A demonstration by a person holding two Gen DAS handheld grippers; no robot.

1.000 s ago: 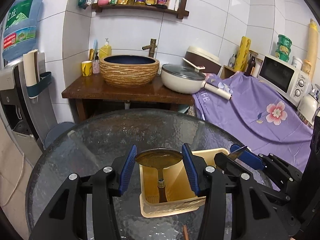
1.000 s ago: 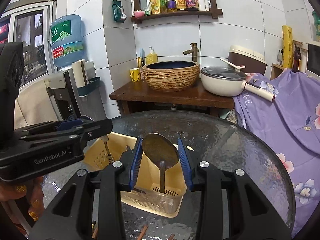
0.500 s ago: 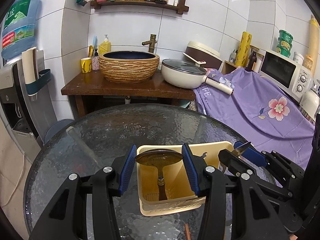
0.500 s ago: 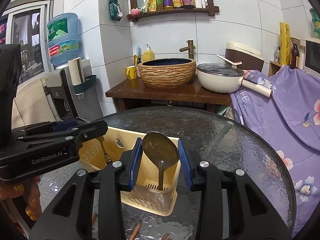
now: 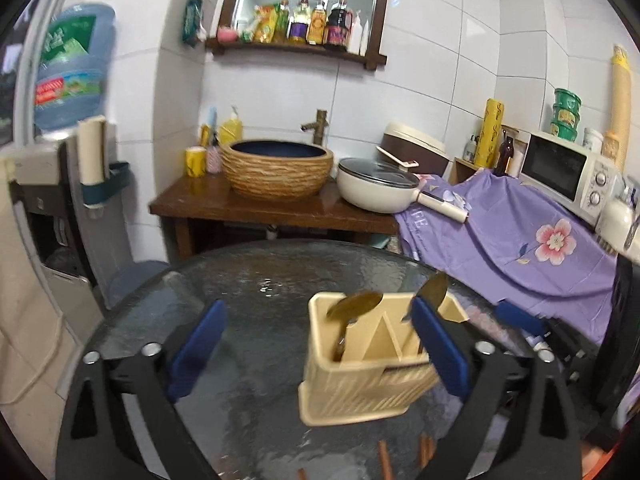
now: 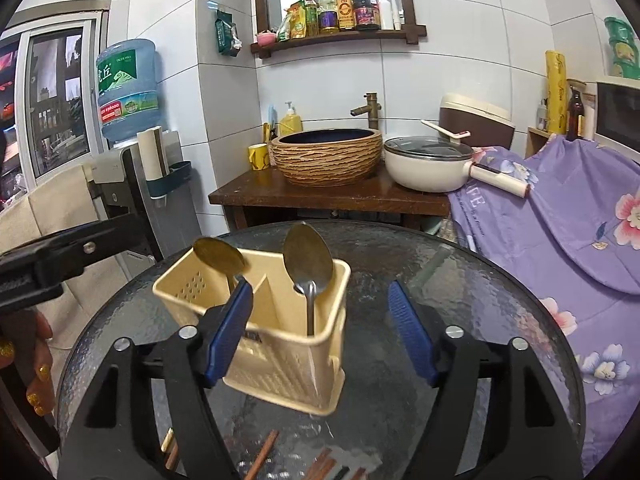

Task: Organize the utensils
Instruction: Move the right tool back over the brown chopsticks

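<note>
Two spoons [image 6: 308, 266] [image 6: 218, 258] stand in the beige caddy [image 6: 280, 360] on the glass desk [image 6: 460, 288]; both grippers' [image 5: 320, 344] [image 6: 320, 328] jaws gape, holding nothing.

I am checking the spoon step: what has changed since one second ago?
Both grippers let go: the left gripper and right gripper opened, each leaving its metal spoon standing in the cream plastic utensil holder. The holder stays on the round glass table; chopsticks lie near its edge.
</note>
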